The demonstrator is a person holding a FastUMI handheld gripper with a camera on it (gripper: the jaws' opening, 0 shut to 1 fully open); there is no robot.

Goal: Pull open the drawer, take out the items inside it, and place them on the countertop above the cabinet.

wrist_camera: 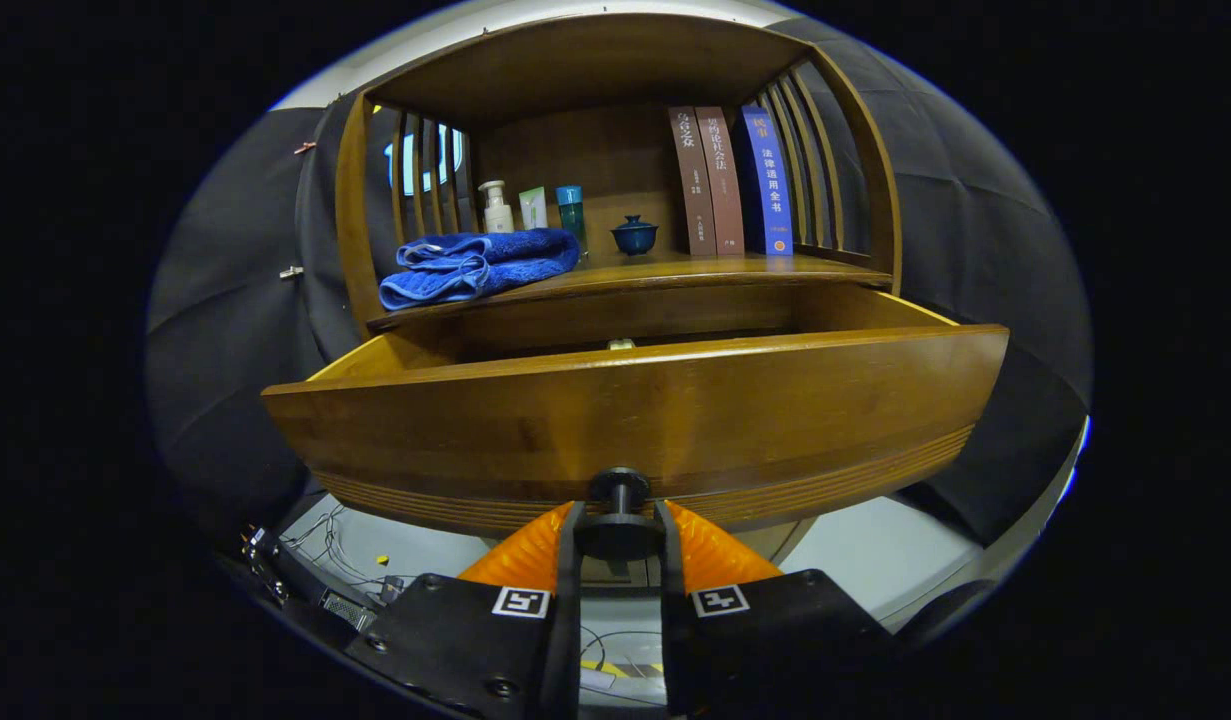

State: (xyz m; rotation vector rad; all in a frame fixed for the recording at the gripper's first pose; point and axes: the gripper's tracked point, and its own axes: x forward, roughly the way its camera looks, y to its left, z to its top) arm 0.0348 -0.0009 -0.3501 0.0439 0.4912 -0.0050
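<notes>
The claw [619,535] has black housings with visible screws; each carries a square black-and-white marker; ridged fingers [520,555].

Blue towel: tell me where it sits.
The blue towel lies folded on the countertop above the open drawer, left of the small blue teapot, before the bottles.
</notes>
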